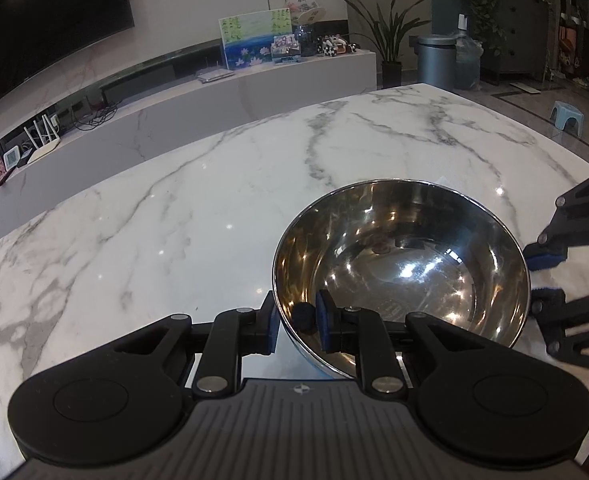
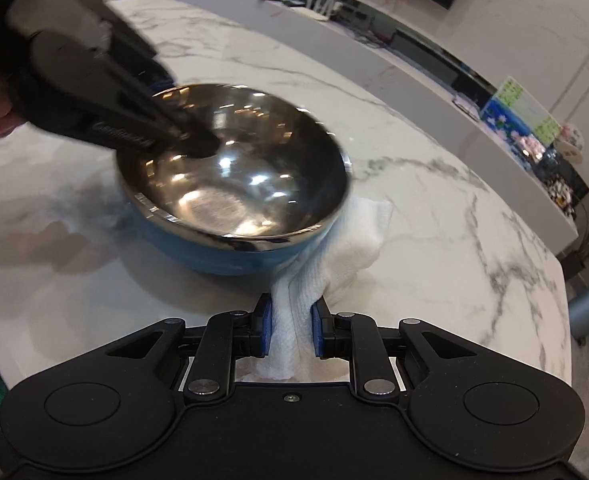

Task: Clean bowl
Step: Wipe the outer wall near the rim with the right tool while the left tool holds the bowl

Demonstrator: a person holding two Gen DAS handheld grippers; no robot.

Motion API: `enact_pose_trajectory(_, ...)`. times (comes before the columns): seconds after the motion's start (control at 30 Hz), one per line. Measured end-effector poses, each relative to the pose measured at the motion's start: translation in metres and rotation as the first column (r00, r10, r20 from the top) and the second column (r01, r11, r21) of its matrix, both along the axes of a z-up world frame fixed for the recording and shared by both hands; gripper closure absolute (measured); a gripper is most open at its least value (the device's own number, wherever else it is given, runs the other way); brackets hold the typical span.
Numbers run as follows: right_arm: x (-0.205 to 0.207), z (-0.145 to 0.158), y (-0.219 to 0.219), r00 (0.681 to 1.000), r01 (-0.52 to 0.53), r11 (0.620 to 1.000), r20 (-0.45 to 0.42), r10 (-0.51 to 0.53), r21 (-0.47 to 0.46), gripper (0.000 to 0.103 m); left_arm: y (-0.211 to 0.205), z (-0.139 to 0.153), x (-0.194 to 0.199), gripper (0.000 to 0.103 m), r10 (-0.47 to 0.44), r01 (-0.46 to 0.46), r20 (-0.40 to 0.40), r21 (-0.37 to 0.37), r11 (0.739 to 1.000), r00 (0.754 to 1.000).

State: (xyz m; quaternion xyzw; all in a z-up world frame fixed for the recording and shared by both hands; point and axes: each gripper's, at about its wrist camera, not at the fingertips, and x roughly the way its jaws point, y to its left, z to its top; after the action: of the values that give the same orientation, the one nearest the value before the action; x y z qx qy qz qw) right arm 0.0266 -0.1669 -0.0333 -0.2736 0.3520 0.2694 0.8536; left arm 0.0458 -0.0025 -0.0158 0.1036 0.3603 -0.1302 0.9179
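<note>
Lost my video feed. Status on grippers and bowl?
Left hand-held gripper shut on bowl rim. Right hand-held gripper shut on paper towel, beside bowl's outside. Bowl on marble table. Nothing in the way.

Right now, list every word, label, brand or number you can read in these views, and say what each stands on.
Nothing can be read with certainty.
Raised lettering on an arm of the left tool, seen from the right wrist view: blurred, unreadable.
Dark characters on the round fan on the far counter: too small to read.
Small emblem on the left tool's body: a symbol, no letters.
</note>
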Motion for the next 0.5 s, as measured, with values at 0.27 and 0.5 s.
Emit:
enact_pose_trajectory(0.27, 0.015, 0.011, -0.024, 0.993, 0.106, 0.980, -0.067, -0.096, 0.169, 0.085, 0.009, 0.003, -0.001, 0.084, 0.014, -0.015, -0.023, -0.051, 0.999, 1.000)
enact_pose_trajectory(0.5, 0.021, 0.008, -0.031, 0.970, 0.234, 0.958, -0.104, -0.219, 0.166, 0.067, 0.011, 0.005, 0.000, 0.084, 0.016, -0.019, -0.037, -0.059, 0.998, 0.999)
